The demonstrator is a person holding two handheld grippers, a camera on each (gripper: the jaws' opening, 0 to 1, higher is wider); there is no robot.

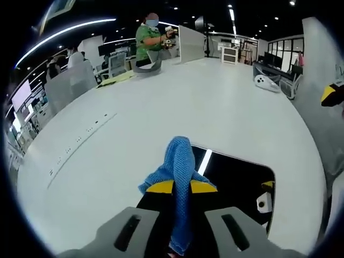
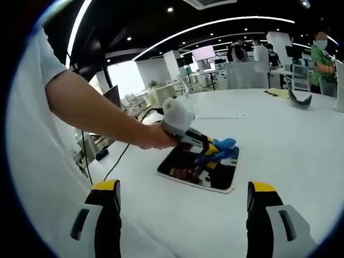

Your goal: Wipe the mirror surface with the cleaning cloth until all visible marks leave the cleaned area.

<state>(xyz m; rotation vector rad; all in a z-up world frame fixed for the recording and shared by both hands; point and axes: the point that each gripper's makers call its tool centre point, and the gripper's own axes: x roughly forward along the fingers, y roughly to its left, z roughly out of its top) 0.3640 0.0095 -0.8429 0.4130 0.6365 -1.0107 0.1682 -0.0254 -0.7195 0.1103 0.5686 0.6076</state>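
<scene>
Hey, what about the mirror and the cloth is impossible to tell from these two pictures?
- Marks on the mirror: left gripper view shows a dark reflecting surface; smudges too faint to judge.
- Near part of the mirror: covered by the blue cloth and the left gripper.
- Right gripper view: mirror small and distant, partly behind the left gripper; whether the cloth touches the glass is unclear.

Bare white table [image 2: 301,145] surrounds the mirror [image 2: 215,180] on all sides.
</scene>
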